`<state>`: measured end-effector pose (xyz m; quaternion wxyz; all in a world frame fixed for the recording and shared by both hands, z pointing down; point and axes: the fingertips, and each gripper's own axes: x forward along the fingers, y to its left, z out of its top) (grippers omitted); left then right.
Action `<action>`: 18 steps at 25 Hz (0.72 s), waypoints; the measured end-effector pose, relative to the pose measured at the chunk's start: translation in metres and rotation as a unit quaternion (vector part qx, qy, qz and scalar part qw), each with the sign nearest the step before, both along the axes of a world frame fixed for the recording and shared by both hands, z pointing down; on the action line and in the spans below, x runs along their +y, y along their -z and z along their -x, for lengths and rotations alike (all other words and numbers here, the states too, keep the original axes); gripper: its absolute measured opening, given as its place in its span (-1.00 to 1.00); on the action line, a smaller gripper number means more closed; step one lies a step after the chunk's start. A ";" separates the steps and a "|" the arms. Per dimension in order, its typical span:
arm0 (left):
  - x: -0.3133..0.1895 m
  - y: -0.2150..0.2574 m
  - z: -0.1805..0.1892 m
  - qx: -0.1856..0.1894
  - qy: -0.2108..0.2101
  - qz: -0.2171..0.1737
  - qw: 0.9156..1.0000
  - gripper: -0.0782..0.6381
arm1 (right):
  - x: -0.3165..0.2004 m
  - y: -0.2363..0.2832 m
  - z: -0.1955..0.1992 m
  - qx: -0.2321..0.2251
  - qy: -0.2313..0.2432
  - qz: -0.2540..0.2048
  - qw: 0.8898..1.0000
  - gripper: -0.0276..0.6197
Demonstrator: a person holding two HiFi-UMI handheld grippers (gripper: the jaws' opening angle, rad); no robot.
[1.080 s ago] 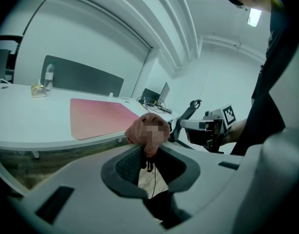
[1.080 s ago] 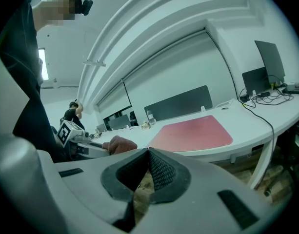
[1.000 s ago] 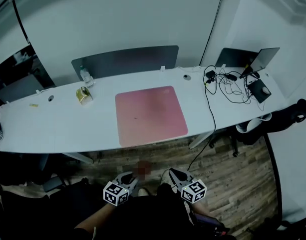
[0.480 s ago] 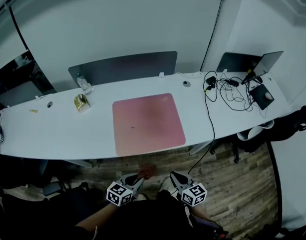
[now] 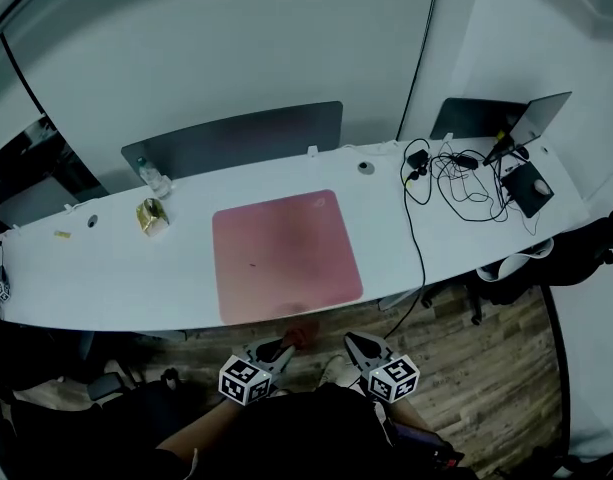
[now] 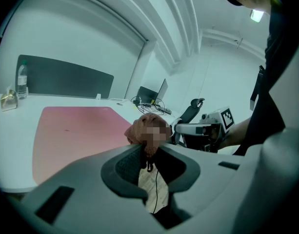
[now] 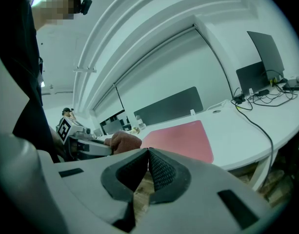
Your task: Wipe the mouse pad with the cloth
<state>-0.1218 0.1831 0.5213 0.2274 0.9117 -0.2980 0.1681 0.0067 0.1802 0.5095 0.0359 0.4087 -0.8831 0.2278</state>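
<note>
Left tongs [image 5: 276, 349] clamping cloth [image 5: 302, 335], right tongs [image 5: 356, 345] closed, both low near mouse pad [image 5: 284, 253]

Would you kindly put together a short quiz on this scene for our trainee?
1. True or false: the left hand-held gripper is shut on the cloth.
2. The mouse pad is: A pink, B green, C black?
3. Fill in: the jaws of the right hand-held gripper are ____, holding nothing.
Key: 1 true; 2 A; 3 together.
</note>
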 end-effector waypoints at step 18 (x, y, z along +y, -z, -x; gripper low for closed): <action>-0.082 -0.016 -0.090 -0.032 -0.061 0.014 0.997 -0.58 | -0.077 -0.009 -0.067 -0.019 -0.028 0.007 0.999 -0.83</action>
